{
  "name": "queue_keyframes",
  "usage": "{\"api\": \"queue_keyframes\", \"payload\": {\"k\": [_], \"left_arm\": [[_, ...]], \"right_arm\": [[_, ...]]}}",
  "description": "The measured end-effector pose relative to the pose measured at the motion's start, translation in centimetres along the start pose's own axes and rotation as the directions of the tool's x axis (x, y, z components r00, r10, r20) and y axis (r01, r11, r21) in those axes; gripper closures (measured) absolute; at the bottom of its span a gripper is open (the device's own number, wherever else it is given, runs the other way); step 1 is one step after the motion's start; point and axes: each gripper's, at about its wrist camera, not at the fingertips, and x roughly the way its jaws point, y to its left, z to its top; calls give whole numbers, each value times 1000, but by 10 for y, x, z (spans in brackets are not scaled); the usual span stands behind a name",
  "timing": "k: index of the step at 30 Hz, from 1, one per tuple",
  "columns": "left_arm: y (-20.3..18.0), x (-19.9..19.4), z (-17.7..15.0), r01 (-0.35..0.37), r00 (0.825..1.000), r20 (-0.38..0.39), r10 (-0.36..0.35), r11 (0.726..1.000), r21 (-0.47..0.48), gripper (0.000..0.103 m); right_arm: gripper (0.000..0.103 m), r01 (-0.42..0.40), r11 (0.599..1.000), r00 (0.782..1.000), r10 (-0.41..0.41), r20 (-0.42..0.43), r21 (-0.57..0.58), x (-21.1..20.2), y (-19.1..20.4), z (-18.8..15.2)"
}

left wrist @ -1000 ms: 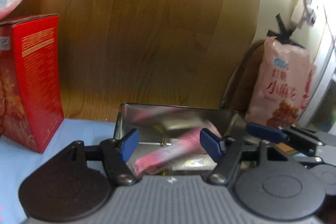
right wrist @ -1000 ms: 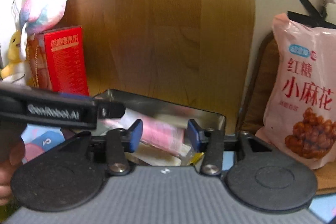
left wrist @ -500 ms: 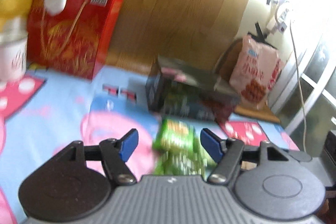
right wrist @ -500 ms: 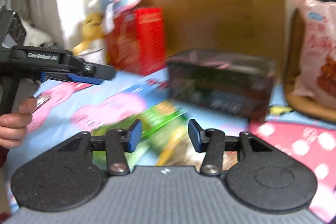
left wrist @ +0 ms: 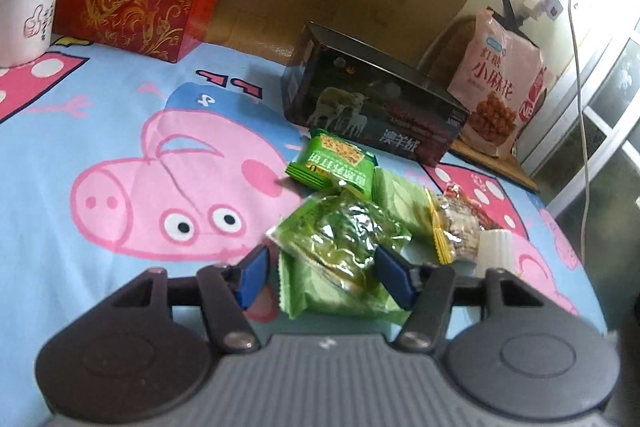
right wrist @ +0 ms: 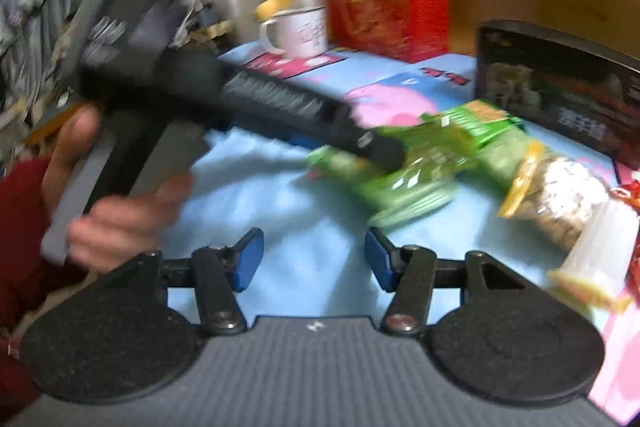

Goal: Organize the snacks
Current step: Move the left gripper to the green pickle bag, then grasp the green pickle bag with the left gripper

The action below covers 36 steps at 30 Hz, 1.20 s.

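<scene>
Green snack packets crowd between the spread left gripper and dark tin; right gripper gapes empty.

Window glare (upper right); right view motion-blurred.

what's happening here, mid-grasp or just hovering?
A person holds a gripper in each hand over a pile of snack packets on the cartoon bedsheet. The left gripper has its jaws either side of the crinkly green packet, closing in but not yet pressing. The right gripper is open over bare sheet, its jaws just widened, nothing between them. The dark tin box stands behind the pile.
</scene>
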Motion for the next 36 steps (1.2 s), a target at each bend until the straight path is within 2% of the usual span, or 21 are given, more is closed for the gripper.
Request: {"api": "queue_keyframes", "payload": {"k": [2, 6, 10, 15, 17, 20, 24, 27, 30, 33, 36], "left_arm": [[-2, -5, -2, 1, 1000, 15, -1, 1000, -1, 34], [1, -21, -6, 24, 999, 43, -24, 1000, -7, 34], [7, -27, -11, 50, 998, 33, -49, 998, -35, 34], [5, -22, -21, 90, 996, -3, -90, 995, -45, 38], [0, -18, -24, 110, 993, -28, -111, 993, -39, 46], [-14, -26, -28, 165, 986, -34, -164, 986, 9, 48], [-27, -46, -36, 151, 989, -8, -151, 983, 104, 47], [-20, -64, -38, 135, 989, 40, -139, 986, 99, 44], [-2, -73, -33, 115, 990, 83, -118, 993, 37, 44], [14, -72, -24, 83, 992, 97, -81, 996, -18, 44], [21, -68, -14, 91, 990, 107, -87, 995, -37, 44]], "right_arm": [[44, 30, 1000, 999, -30, 12, -8, -4, 2, -1], [43, 67, 996, 997, -70, 46, 51, -13, -12, 1], [42, 112, 992, 992, -115, 50, 59, -10, -20, 5], [42, 107, 993, 994, -109, 31, 47, 8, -17, 6], [45, 83, 996, 996, -84, 30, 28, 8, -9, 7], [50, -47, 999, 998, 48, 29, -21, -2, 8, 9], [50, -71, 993, 997, 74, 31, -94, -16, 21, 5], [50, -45, 998, 999, 46, 25, -47, -22, 9, 1], [50, 1, 1000, 999, -2, 51, 20, -28, -6, 0], [50, 17, 995, 995, -26, 96, 101, -32, -20, 6], [50, 27, 985, 992, -48, 118, 171, -26, -32, 15]]}}
